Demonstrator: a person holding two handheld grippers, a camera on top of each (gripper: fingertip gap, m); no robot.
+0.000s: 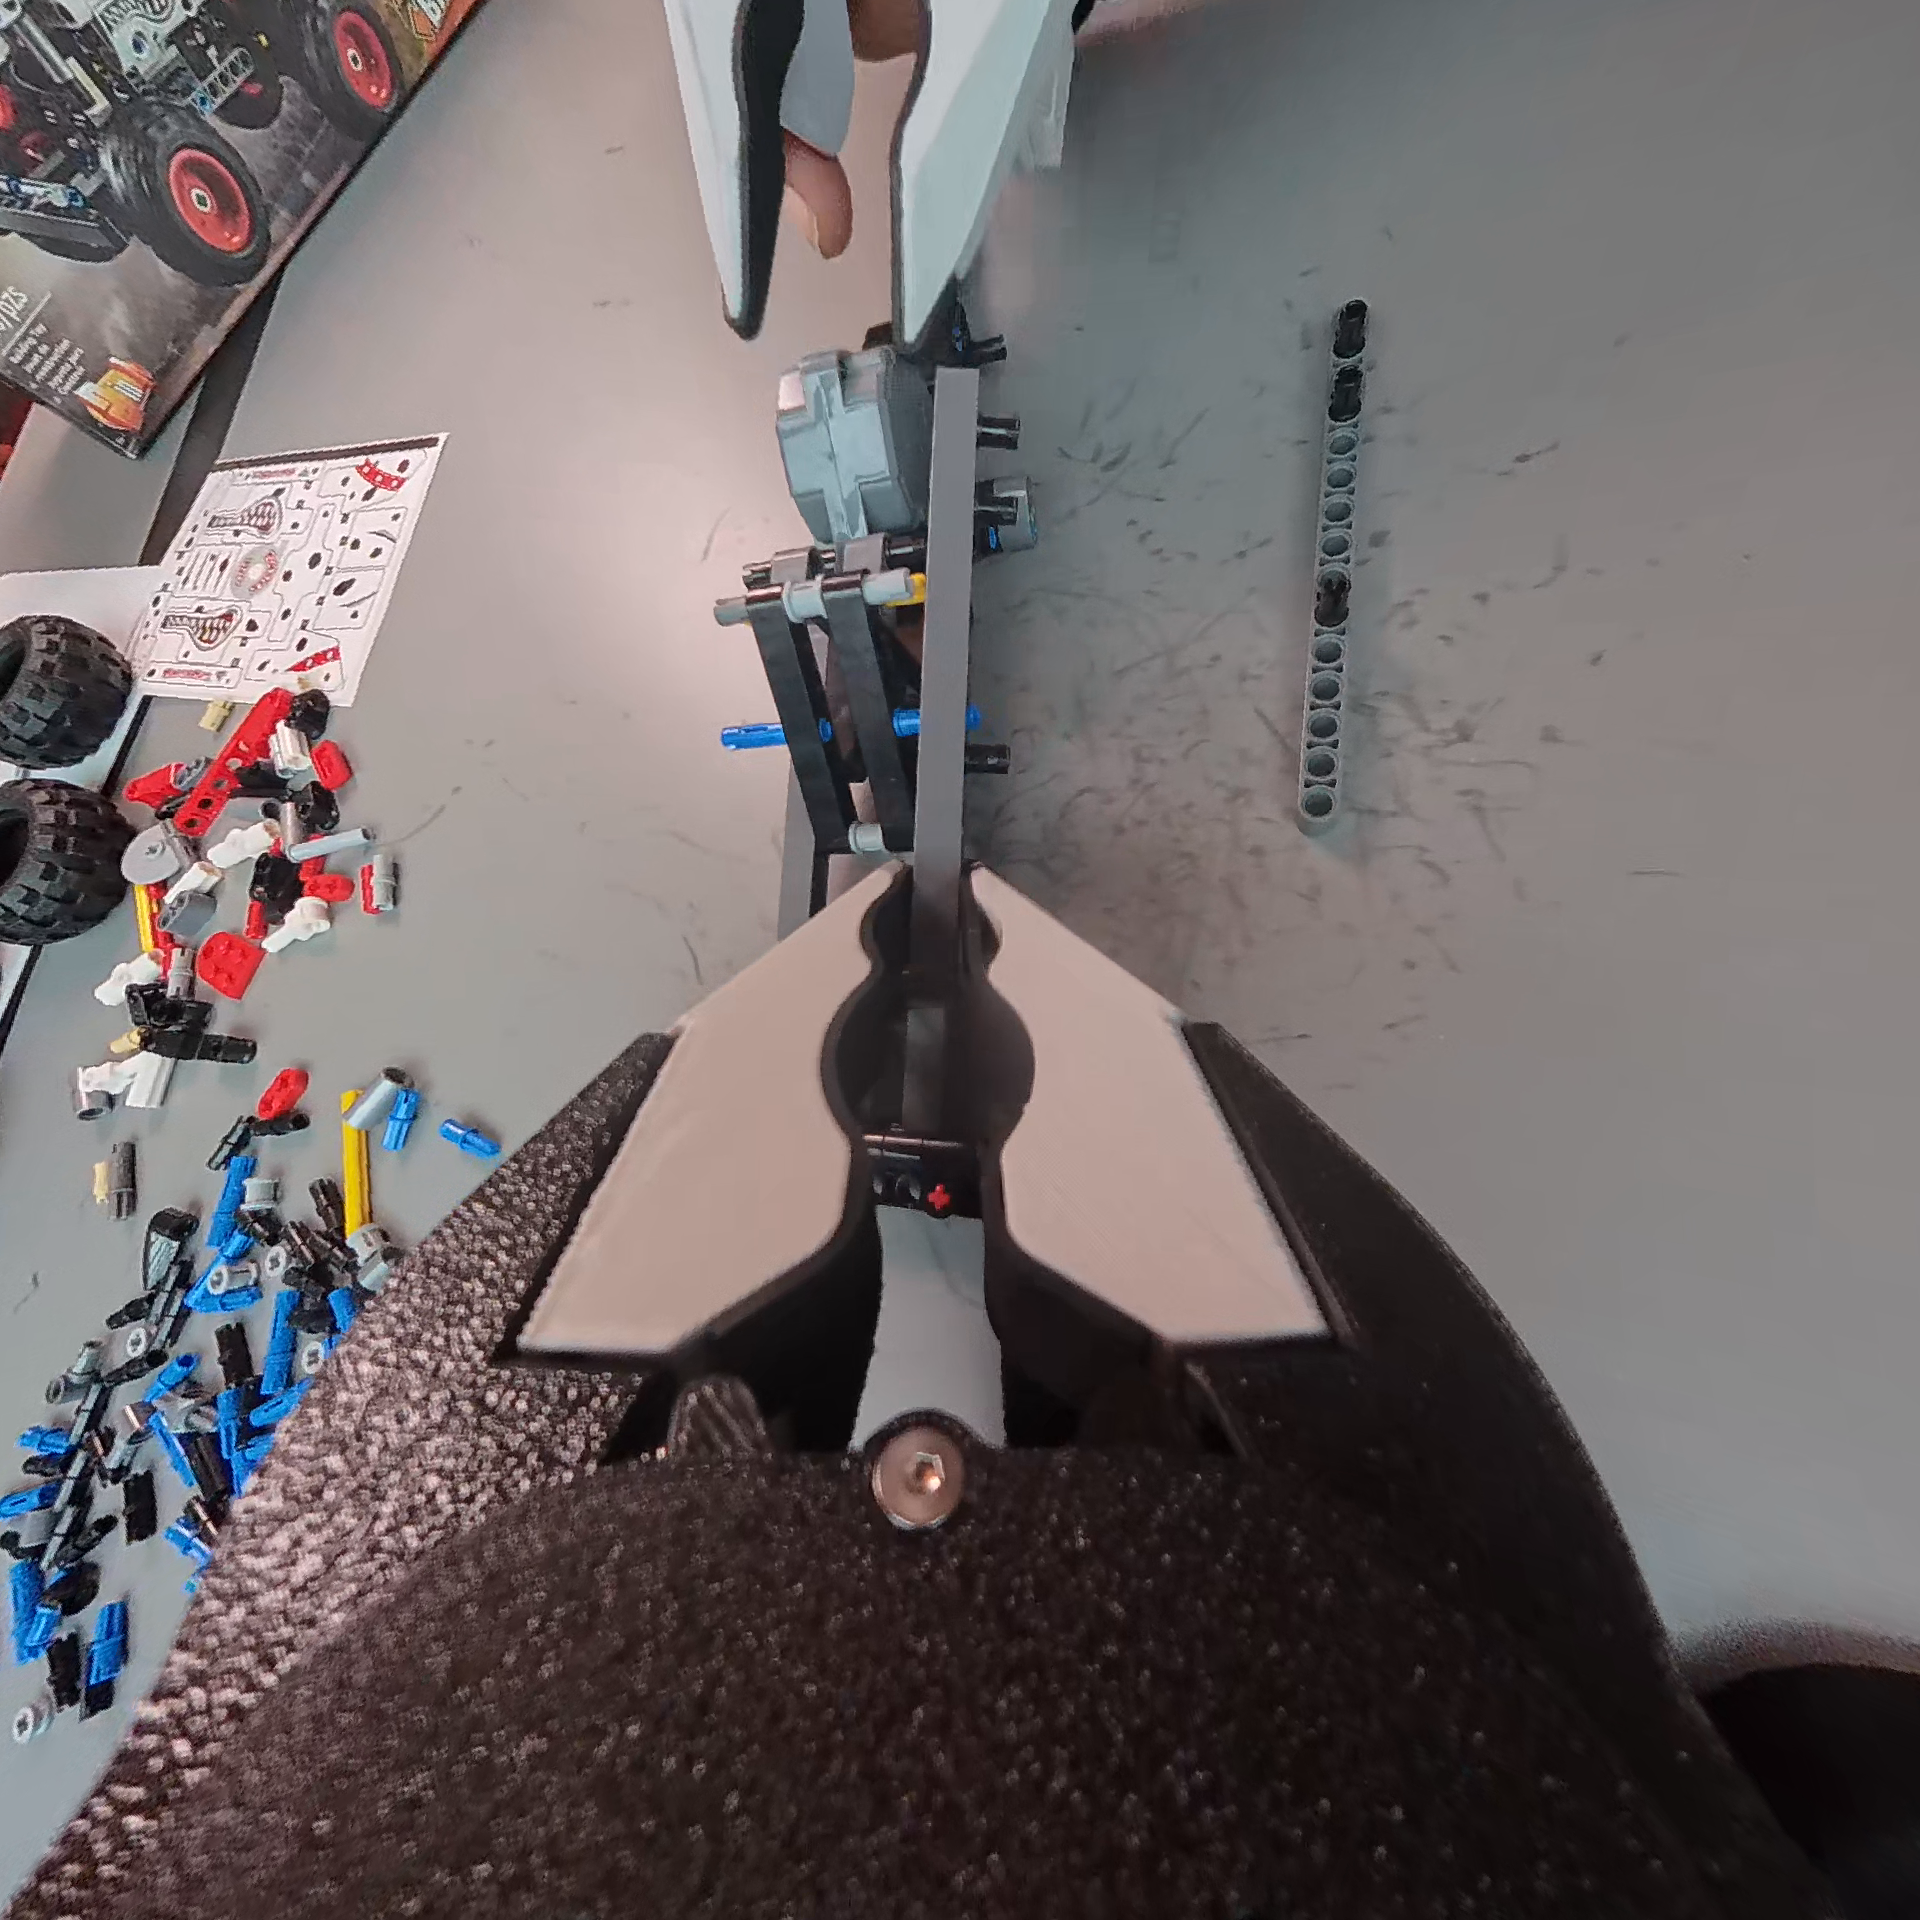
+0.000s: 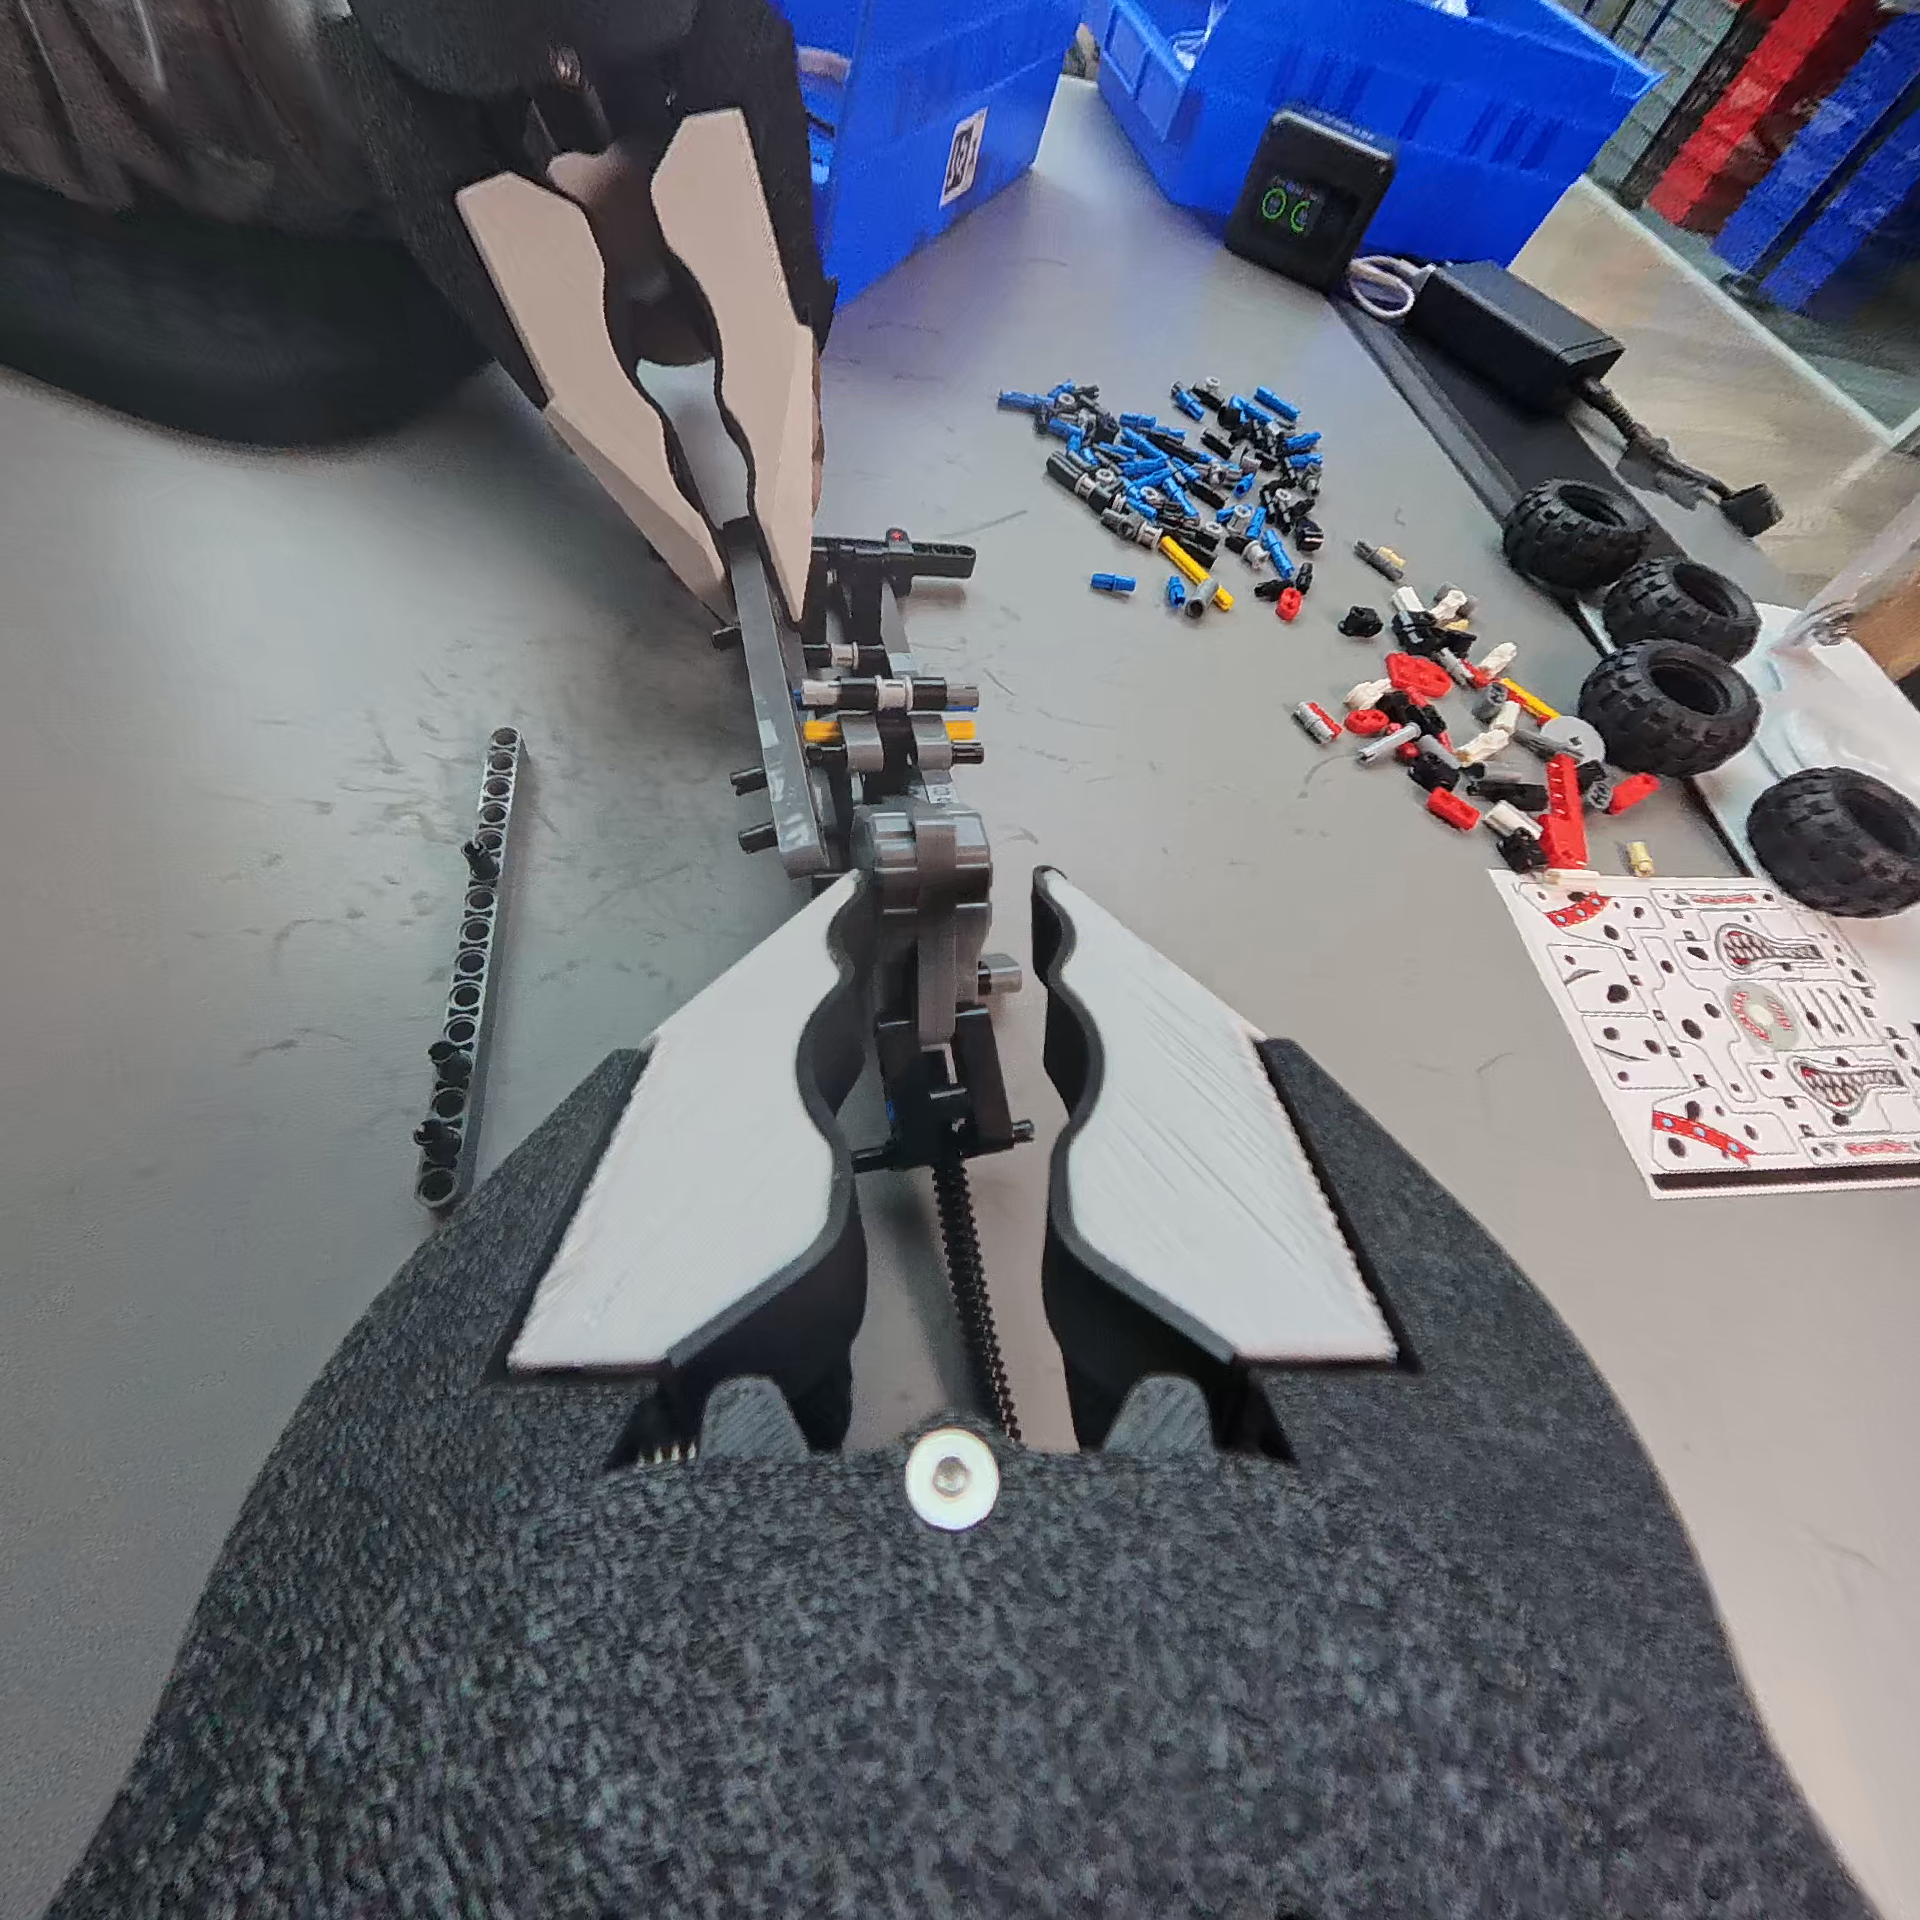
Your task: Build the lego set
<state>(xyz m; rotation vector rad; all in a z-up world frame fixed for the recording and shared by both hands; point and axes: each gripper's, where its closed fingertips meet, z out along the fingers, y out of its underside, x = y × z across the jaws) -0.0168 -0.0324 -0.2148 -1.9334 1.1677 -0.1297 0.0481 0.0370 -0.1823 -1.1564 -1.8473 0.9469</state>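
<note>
A partly built chassis (image 1: pixel 842 665) lies on the grey table (image 1: pixel 1558 1143), with a grey gearbox block (image 1: pixel 847 447) at its far end and a long dark grey beam (image 1: pixel 948 623) along one side. My left gripper (image 1: pixel 935 878) is shut on the near end of that beam. In the right wrist view it (image 2: pixel 764 571) grips the beam (image 2: pixel 779 717) from the far side. My right gripper (image 2: pixel 945 883) is open, its fingers straddling the gearbox block (image 2: pixel 930 894) end of the chassis. In the left wrist view it (image 1: pixel 831 327) shows at the top.
A loose grey beam with black pins (image 1: pixel 1335 561) (image 2: pixel 473 966) lies beside the chassis. There are piles of blue and black pins (image 2: pixel 1184 468) and red and white parts (image 2: pixel 1455 717), black tyres (image 2: pixel 1668 707), a sticker sheet (image 2: pixel 1714 1018), the set's box (image 1: pixel 177 156), blue bins (image 2: pixel 935 125) and a power adapter (image 2: pixel 1507 332). My hands' fingertips stand some 11 centimeters from each other.
</note>
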